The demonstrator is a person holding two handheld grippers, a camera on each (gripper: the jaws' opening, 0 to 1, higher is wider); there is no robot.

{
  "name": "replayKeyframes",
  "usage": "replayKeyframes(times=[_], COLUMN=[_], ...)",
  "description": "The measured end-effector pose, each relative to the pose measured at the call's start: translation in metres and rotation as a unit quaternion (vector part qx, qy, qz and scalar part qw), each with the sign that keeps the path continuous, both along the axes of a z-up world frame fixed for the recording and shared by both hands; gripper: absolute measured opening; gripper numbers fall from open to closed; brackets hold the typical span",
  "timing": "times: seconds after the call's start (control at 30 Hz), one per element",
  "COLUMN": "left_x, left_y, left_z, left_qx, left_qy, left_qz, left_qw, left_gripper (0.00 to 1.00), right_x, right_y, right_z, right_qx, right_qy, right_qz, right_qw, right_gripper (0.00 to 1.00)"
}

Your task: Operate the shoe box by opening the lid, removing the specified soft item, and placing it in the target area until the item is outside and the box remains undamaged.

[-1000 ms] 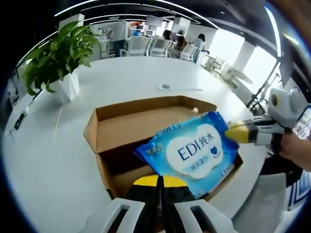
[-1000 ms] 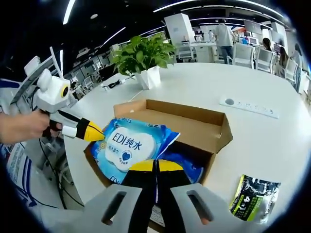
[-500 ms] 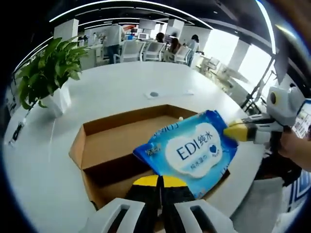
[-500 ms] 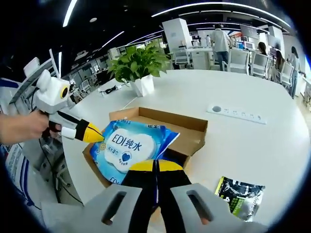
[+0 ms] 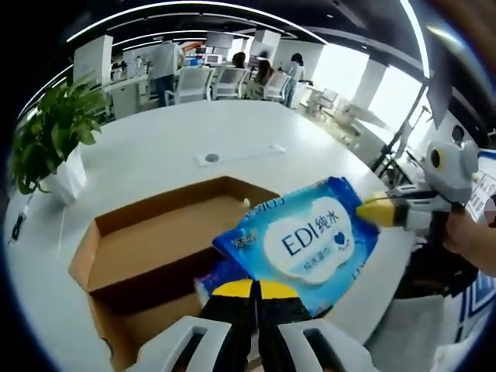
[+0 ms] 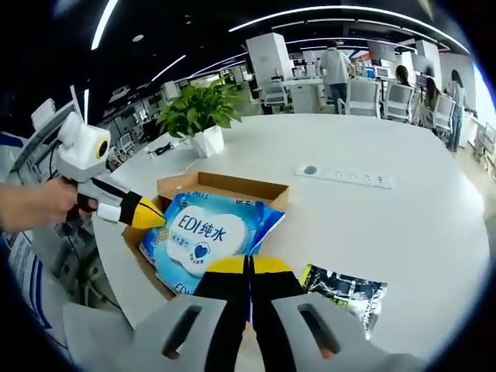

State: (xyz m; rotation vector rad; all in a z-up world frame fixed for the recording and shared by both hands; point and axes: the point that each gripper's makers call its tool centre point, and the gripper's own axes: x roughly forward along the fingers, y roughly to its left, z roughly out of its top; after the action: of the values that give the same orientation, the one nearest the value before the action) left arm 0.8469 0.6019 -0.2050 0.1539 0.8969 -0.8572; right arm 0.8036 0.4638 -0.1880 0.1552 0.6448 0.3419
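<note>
So I'm over the big white table (image 6: pixel 403 225), and the open cardboard shoe box (image 5: pixel 147 248) sits close to the table edge on my side. Everything below is relative to that box.

The blue wipes pack (image 5: pixel 306 240) is up above the box, clear of the opening, stretched between both tools. My left gripper (image 5: pixel 254 293) has its jaws closed tight on one edge of the pack, and my right gripper (image 6: pixel 248 267) is pinched closed on the opposite edge. From the right gripper view you can see the other tool's yellow tip touching the pack's far side.

Inside the box there's something else blue and white (image 5: pixel 213 277) just under the pack, tucked against the near wall. Can't tell what it is exactly. The rest of the box floor looks like bare cardboard.

On the table just beside the box sits a dark packet with green print (image 6: pixel 345 291), lying flat near the table edge. Beyond the box there's a white power strip (image 6: pixel 345 176), well apart from it, and a potted plant (image 6: pixel 198 116) near the box's far corner.

Lots of open tabletop past the box, toward the power strip.
</note>
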Motion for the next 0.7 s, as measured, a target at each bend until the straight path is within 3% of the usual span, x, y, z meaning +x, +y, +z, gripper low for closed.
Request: replayKeyframes(times=[0.7], left_x=[-0.021], left_y=[-0.106], left_z=[-0.01], left_qx=[0.005], left_qy=[0.012], left_qz=[-0.041], left_qw=[0.9991], left_gripper=[0.0], right_x=[-0.027], right_y=[-0.102], right_z=[-0.01], right_qx=[0.006], right_qy=[0.008], right_qz=[-0.045], right_qw=[0.9989], right_gripper=[0.0])
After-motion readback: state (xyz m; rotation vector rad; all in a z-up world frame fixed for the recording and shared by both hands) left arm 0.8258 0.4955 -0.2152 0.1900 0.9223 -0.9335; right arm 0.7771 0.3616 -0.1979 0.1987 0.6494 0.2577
